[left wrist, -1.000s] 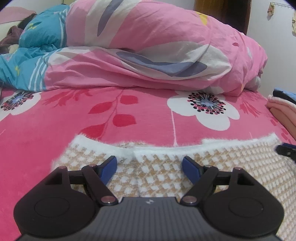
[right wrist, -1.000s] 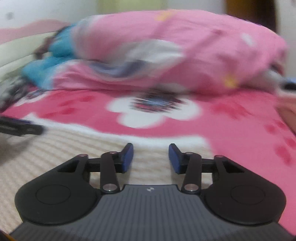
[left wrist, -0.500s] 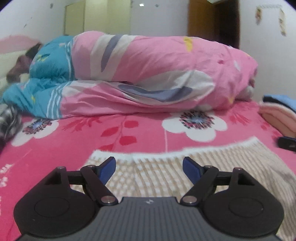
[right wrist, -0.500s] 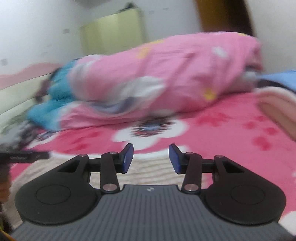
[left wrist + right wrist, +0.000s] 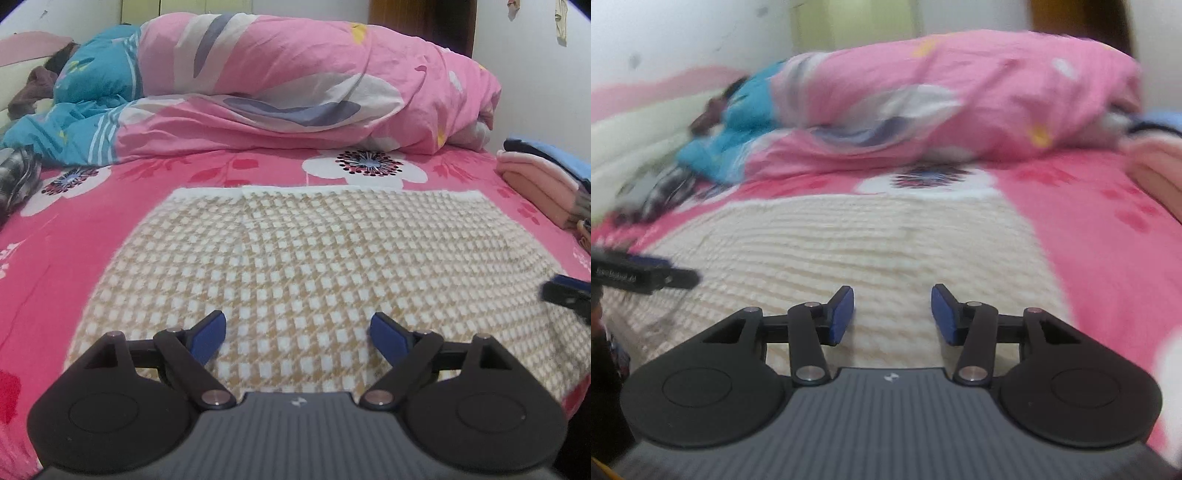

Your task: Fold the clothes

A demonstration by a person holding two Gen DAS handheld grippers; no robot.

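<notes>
Both grippers, left gripper (image 5: 297, 334) and right gripper (image 5: 892, 314), have just been opening and hold nothing (pads apart) above the checked cloth (image 5: 314, 258) lying flat on the pink bed (image 5: 66, 236).

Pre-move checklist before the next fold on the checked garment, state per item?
1. Left claw open, nothing between its pads: ok; its jaws have just been opening.
2. Right claw open and empty: ok; also just opening.
3. Checked garment lying flat on the pink bedsheet, far edge straight: ok.
4. Near edge of the garment in view for a grasp: cannot tell, hidden under the claws.
5. Folded stack clear of the garment: ok.
6. Right wrist view sharp enough to aim: not ok, blurred.
</notes>
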